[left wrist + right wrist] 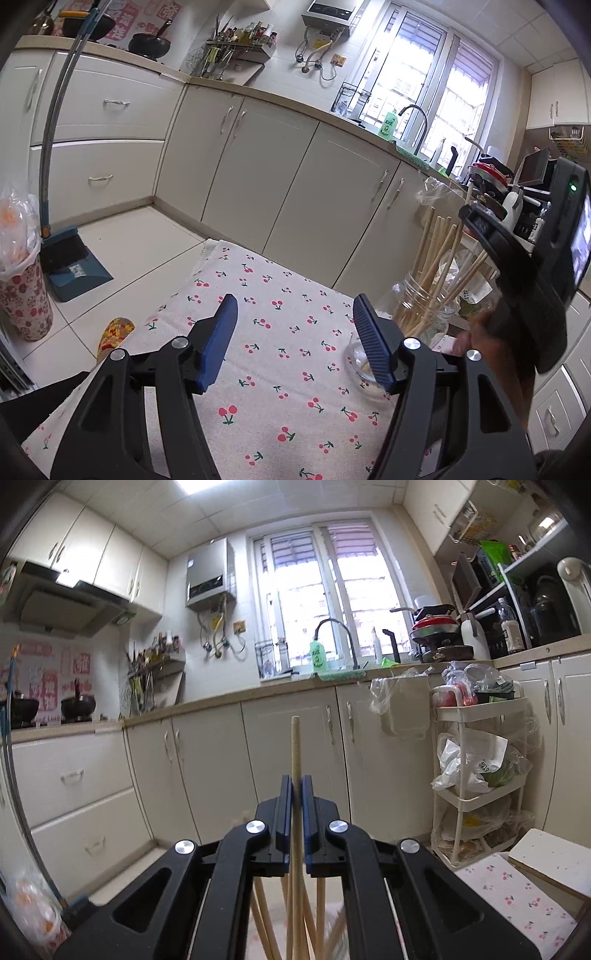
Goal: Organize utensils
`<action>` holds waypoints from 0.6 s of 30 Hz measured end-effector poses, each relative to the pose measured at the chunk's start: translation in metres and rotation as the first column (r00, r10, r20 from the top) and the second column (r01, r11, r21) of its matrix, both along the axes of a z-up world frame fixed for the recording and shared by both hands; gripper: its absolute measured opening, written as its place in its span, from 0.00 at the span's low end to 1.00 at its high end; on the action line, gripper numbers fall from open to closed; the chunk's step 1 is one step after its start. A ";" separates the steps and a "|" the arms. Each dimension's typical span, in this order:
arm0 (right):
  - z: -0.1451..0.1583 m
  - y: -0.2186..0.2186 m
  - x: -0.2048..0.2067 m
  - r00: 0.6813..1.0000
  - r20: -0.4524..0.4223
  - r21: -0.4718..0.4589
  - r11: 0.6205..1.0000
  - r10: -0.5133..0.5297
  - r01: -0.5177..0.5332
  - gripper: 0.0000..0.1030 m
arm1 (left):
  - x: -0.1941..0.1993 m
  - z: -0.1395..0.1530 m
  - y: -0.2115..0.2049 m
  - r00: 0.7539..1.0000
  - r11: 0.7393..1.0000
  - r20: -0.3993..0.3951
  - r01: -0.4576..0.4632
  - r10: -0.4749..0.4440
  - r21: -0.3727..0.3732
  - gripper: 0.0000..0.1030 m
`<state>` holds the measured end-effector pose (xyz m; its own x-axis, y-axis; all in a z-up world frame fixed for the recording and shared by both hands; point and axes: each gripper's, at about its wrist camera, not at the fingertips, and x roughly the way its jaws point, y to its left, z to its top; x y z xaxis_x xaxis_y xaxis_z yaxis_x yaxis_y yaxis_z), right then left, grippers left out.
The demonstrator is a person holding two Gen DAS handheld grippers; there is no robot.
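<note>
We held one wooden chopstick (295, 746) upright in our right gripper (296, 786), its jaws pressed together on the shaft a little below the top end. Below it, more chopsticks (439, 258) stood fanned out in a glass jar (424, 314) near the right edge of the tabletop, on the cherry-print cloth (280, 332).

We judged the stick light, stiff and smooth, likely to swivel between flat pads if pinched at a single point, so a hold near the upper third with the shaft lying along the pads seemed soundest. The jar looked fragile and easy to tip when a stick pushed against its rim.

Our right gripper pointed almost level toward the cabinets, with the stick running straight up through the pads. Our left gripper (295, 336) hovered over the cloth, tilted gently down, its jaws apart and holding nothing; a small glass dish (356, 363) sat just behind its right finger.
</note>
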<state>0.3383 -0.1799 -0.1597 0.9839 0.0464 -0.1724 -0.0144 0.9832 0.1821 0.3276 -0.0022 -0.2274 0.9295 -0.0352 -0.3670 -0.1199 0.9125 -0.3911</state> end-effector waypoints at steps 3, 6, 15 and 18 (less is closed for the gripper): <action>-0.002 -0.003 -0.012 1.000 -0.025 -0.002 1.000 0.014 -0.014 0.30 | 0.003 -0.002 0.000 1.000 1.000 -0.017 0.002 -0.002 -0.004 0.66; 0.002 -0.008 -0.029 0.999 -0.036 -0.018 1.000 0.026 -0.026 0.32 | 0.003 -0.003 0.002 1.000 1.000 -0.022 -0.005 0.004 -0.013 0.69; 0.009 -0.042 -0.125 0.960 -0.281 -0.019 1.000 0.013 -0.019 0.87 | 0.006 0.001 -0.006 0.992 0.998 -0.128 0.002 0.007 0.071 0.80; -0.002 -0.054 -0.158 0.916 -0.402 -0.013 1.000 0.017 -0.024 0.89 | -0.005 0.014 -0.012 0.980 0.992 -0.197 0.031 -0.006 0.121 0.83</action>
